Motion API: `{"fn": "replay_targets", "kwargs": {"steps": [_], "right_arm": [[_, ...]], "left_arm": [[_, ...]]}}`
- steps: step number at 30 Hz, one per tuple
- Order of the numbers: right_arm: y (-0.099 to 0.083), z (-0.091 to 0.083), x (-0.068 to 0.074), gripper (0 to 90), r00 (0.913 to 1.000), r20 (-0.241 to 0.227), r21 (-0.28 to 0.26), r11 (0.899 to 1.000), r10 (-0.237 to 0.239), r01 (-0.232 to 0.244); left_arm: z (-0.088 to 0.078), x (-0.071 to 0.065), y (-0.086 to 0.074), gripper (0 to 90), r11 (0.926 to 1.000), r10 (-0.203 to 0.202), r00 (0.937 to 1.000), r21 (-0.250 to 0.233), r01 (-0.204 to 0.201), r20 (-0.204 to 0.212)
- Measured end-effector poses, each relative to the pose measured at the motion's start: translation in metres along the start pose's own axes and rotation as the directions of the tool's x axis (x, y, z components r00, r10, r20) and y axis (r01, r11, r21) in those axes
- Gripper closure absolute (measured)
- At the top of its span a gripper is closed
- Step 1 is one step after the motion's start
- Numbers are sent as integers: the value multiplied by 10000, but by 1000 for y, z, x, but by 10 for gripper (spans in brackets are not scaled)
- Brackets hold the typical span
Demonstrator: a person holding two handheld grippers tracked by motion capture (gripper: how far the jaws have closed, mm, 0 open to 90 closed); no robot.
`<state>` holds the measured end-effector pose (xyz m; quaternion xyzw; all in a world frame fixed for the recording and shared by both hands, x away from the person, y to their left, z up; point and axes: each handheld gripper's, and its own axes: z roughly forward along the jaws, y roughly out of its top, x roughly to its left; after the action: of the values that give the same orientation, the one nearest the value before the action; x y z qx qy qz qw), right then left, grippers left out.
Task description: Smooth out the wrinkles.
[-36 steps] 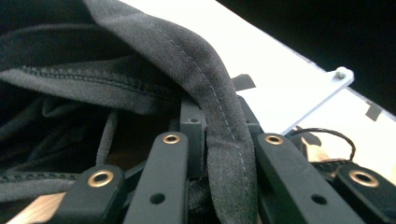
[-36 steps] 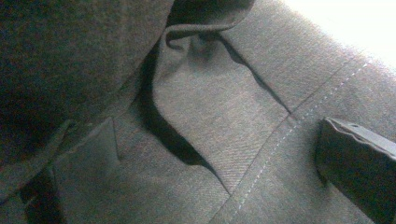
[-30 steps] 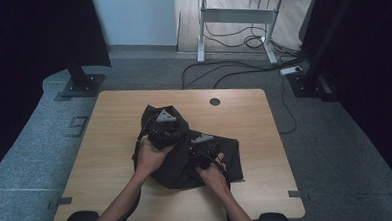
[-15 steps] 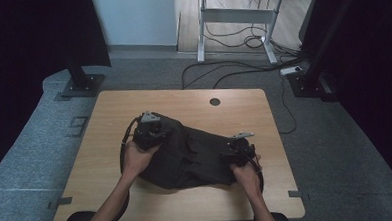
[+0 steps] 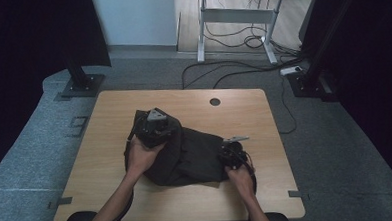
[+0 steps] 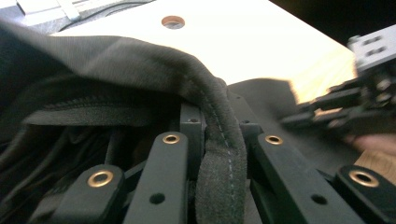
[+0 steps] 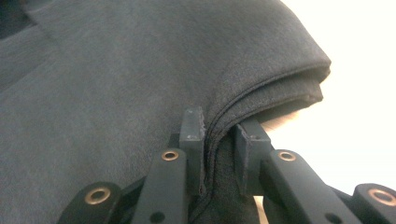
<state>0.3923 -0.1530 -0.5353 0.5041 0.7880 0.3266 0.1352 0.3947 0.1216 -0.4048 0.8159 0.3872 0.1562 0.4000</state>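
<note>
Over the bench (image 5: 110, 144), high view: both hand-held grippers have moved apart since a second ago, spreading the dark garment (image 5: 191, 158) between them. Left hand-held gripper (image 6: 219, 140) view: jaws clamp a stitched hem. Right hand-held gripper (image 7: 219, 135) view: jaws pinch a folded edge. Likely flattening for a fold.

garment (image 5: 186, 158): one dark cloth piece lying on the table
table (image 5: 111, 159): one wooden top, carrying the garment
table hole (image 5: 214, 102): one round hole showing near the far edge
grippers: two, left gripper (image 5: 154, 126) and right gripper (image 5: 232, 154), each pinching a garment edge
hands: two, left hand (image 5: 141, 158), right hand (image 5: 241, 174), each holding one gripper
background desk (image 5: 240, 13): one standing beyond
</note>
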Motion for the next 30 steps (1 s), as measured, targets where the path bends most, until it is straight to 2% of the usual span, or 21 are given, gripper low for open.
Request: {"fn": "replay_targets", "kwargs": {"steps": [3, 7, 9, 11, 13, 15, 17, 18, 21, 23, 26, 27, 30], "right_arm": [[12, 16, 28, 754, 9978, -405, -87, 9986, -524, 521], [25, 33, 62, 745, 9883, -990, -117, 9932, -1162, 1156], [29, 39, 69, 707, 9828, -1419, -102, 9929, -1185, 1183], [31, 41, 69, 613, 9768, -1812, 4, 9932, -1141, 1161], [33, 36, 64, 478, 9770, -1759, 266, 9915, -1208, 1274], [31, 24, 54, 455, 9782, -1734, 4, 9932, -1142, 1160], [28, 10, 43, 422, 9840, -1388, -253, 9937, -1114, 1090], [26, 4, 36, 407, 9863, -1169, -322, 9930, -1164, 1134], [19, -10, 13, 370, 9947, -626, -464, 9958, -821, 792], [13, -17, 0, 355, 9971, -379, -464, 9969, -659, 641], [2, -21, -16, 336, 9984, 36, -336, 9978, -571, 572], [-2, -21, -21, 335, 9981, 160, -273, 9978, -592, 596], [-11, -21, -32, 320, 9972, 540, -106, 9986, -518, 525]], "left_arm": [[5, -10, 3, 794, 9994, 325, 9993, 127, -323, -176], [20, -24, -2, 794, 9942, 920, 9948, 602, -893, -433], [32, -33, -10, 794, 9883, 1217, 9913, 983, -1164, -504], [46, -38, -20, 793, 9807, 1459, 9881, 1384, -1379, -494], [57, -40, -29, 792, 9764, 1471, 9885, 1646, -1395, -349], [65, -40, -37, 791, 9740, 1359, 9905, 1862, -1293, -231], [73, -41, -43, 789, 9693, 1349, 9907, 2099, -1279, -194], [77, -43, -45, 787, 9658, 1392, 9900, 2240, -1309, -218], [89, -48, -53, 780, 9511, 1630, 9861, 2707, -1484, -320], [98, -51, -60, 772, 9411, 1749, 9840, 2996, -1570, -338], [102, -55, -63, 754, 9406, 1887, 9808, 2962, -1662, -488], [102, -56, -63, 744, 9384, 1928, 9801, 3007, -1704, -464], [102, -55, -63, 671, 9402, 1742, 9846, 3003, -1610, -174]]}}
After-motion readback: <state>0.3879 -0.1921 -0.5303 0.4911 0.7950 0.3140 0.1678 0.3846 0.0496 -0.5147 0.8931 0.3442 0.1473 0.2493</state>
